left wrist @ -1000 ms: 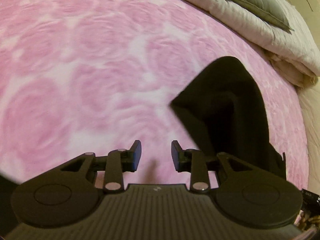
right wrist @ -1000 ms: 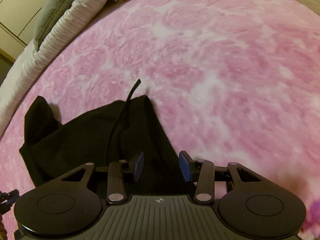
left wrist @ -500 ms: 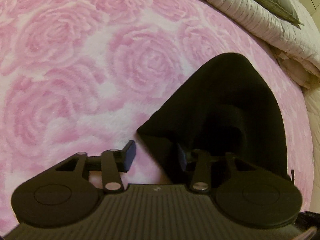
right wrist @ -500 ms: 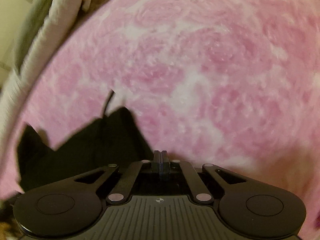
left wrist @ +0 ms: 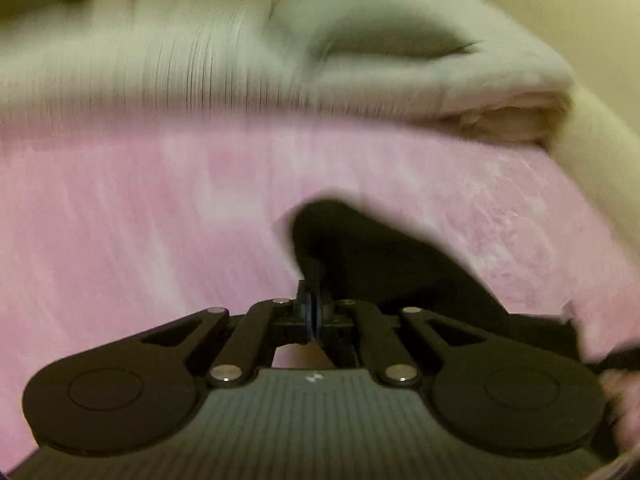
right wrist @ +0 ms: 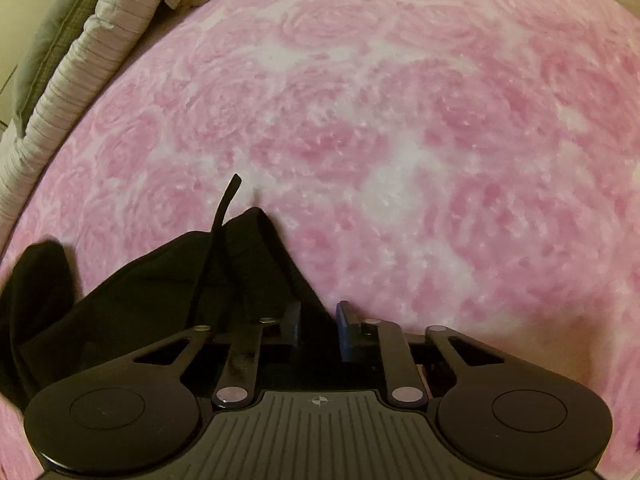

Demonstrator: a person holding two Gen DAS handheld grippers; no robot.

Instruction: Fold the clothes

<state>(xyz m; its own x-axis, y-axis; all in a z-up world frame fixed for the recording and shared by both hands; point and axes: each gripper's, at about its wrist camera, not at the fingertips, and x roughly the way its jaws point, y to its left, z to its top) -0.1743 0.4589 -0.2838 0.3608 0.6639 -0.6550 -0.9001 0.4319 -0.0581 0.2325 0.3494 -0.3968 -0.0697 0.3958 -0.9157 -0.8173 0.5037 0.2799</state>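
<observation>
- On the bed lies one pink blanket [right wrist: 400, 140] with a rose pattern, and on it one black garment [right wrist: 132, 292].
- One cream quilt [left wrist: 400, 92] is folded along the blanket's far edge; one grey-green pillow [left wrist: 384, 38] rests on top of it.
- Two grippers show, one per wrist view.
- Left gripper [left wrist: 313, 312]: its fingers have just been closing and now stand pressed together, with a pinch of the black cloth caught between them. The garment rises from the tips in a dark peak [left wrist: 340, 232] and trails off to the right. This view is smeared with blur.
- Right gripper [right wrist: 318, 326]: its fingers have just been opening and stand a little apart, with a fold of the garment running down between them; whether the pads press on it cannot be told.
- The garment looks matt black and soft, heaped in loose folds to the left of the right gripper, one edge pushed up into a ridge.
- One thin black cord [right wrist: 222, 216] sticks up from it over the pink.
</observation>
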